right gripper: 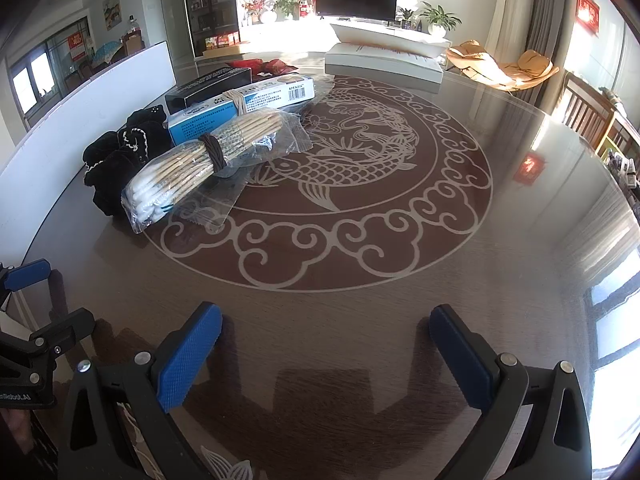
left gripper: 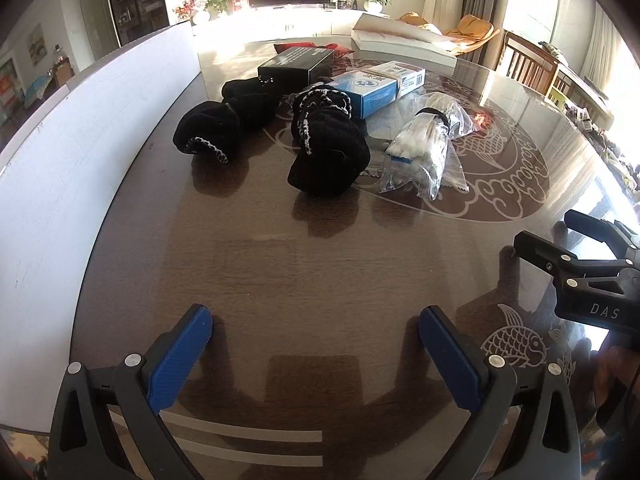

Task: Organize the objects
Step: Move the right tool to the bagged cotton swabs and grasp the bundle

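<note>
Progress: barely begun | left tongs (left gripper: 316,344) and right tongs (right gripper: 326,344) gape, empty | socks (left gripper: 320,136), swab bag (left gripper: 420,152), boxes (left gripper: 376,86) clustered at bench's (left gripper: 320,272) 12 o'clock, unsorted

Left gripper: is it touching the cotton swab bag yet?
Apart. Left wrist view shows the left gripper open over bare table, the cotton swab bag well beyond.

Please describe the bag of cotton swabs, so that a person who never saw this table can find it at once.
On the round brown table, find the etched fish medallion. At its edge, beside the blue and white box and the black socks, lies the bag of cotton swabs. It alone is clear plastic: pale sticks, white tips, a dark band around the bundle.
</note>
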Motion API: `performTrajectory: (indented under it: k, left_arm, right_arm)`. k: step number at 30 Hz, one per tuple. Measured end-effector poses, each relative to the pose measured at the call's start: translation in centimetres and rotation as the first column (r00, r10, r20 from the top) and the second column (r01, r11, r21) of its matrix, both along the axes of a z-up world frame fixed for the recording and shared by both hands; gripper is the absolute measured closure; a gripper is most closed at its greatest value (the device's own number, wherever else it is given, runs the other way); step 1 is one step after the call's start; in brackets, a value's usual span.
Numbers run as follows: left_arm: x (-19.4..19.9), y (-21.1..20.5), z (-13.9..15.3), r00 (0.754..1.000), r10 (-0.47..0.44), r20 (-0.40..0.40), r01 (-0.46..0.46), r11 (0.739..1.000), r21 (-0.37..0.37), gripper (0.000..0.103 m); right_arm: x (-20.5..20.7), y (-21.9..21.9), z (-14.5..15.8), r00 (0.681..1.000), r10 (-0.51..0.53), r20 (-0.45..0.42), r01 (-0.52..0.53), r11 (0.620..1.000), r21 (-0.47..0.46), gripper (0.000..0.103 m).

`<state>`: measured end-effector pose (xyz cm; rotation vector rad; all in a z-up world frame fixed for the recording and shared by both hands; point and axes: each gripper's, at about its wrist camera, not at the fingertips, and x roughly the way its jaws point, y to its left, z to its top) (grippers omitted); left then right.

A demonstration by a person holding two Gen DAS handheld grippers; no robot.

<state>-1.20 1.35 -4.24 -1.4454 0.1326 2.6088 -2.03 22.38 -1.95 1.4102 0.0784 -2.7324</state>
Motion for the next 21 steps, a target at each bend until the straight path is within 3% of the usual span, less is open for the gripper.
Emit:
performTrajectory:
  k: [6, 9, 13, 16, 21]
  left_arm:
    - [0.0, 0.0, 0.0, 1.000, 0.000, -0.002, 0.000, 1.000, 0.001, 0.000]
    - [0.0, 0.1, 0.1, 1.000, 0.001, -0.007, -0.001, 1.000, 0.000, 0.000]
    - [-0.2, -0.3, 0.1, 1.000, 0.024, -0.021, -0.023, 1.000, 0.004, 0.000]
    - [-0.2, -0.4, 0.2, 0.999, 0.032, -0.024, -0.032, 0.999, 0.006, 0.000]
    - [-0.2, -0.4, 0.2, 0.999, 0.031, -0.024, -0.031, 0.999, 0.008, 0.000]
  right_arm:
    - [0.0, 0.0, 0.0, 1.000, -0.001, -0.001, 0.001, 1.000, -0.002, 0.000]
    - [-1.1, -0.1, 0.2, 0.999, 0.006, 0.052, -0.006, 1.000, -0.014, 0.000]
    - [-4.2, -0.2, 2.0, 0.998, -0.002, 0.063, 0.016, 0.975, -0.222, 0.000]
    - [-7.4, -2.0, 3.3, 0.998, 0.013, 0.059, 0.004, 0.956, -0.293, 0.000]
    - [-11.6, -6.5, 2.8, 0.993, 0.056, 0.105, -0.031, 0.974, -0.223, 0.002]
